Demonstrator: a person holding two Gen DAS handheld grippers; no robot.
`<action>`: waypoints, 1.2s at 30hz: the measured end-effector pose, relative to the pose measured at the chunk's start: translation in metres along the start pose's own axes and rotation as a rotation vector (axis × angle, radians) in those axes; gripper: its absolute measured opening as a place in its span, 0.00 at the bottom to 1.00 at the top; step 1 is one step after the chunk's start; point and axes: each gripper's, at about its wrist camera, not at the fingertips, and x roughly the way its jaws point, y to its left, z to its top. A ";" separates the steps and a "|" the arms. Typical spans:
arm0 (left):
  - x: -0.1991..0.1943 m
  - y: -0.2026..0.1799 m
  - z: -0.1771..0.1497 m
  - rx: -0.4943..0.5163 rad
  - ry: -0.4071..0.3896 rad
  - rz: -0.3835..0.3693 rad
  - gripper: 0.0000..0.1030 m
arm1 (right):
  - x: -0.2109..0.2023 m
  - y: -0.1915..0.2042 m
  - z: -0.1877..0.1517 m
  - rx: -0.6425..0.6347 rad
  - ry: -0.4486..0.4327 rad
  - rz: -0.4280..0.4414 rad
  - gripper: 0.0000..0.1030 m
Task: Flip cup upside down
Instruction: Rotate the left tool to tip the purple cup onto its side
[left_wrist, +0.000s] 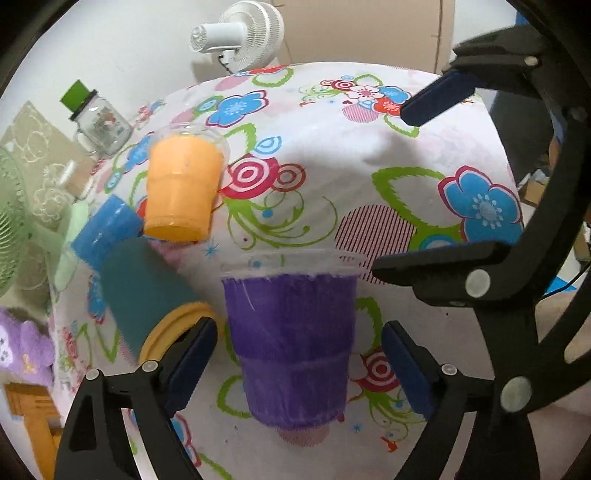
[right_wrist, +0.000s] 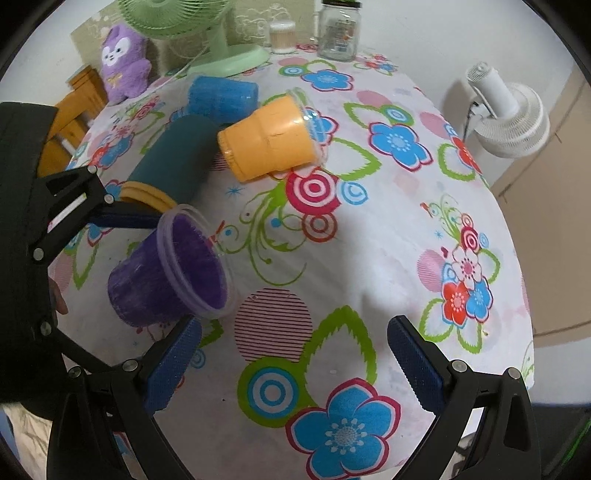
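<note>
Your left gripper is bracketing the purple cup, spread; your right gripper is hovering spread over the floral worktop.

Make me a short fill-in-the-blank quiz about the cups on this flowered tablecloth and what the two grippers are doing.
1. The clear plastic cup with purple lining sits between the fingers of the ____ hand-held gripper.
2. The orange plastic cup lies on its ____ on the flowered tablecloth.
3. The right hand-held gripper is open and holds ____.
4. Behind the orange cup lies a fuzzy ____ cup.

Missing words: left; side; nothing; blue
</note>
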 end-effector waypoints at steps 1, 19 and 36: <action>-0.002 -0.001 -0.001 -0.015 0.006 0.006 0.89 | -0.001 0.001 0.001 -0.010 -0.002 0.005 0.99; -0.066 0.013 -0.071 -0.953 0.044 0.058 0.95 | -0.040 0.041 0.023 -0.562 -0.054 0.257 0.98; -0.040 0.018 -0.109 -1.395 0.116 0.039 0.95 | -0.012 0.088 0.034 -1.110 -0.028 0.263 0.81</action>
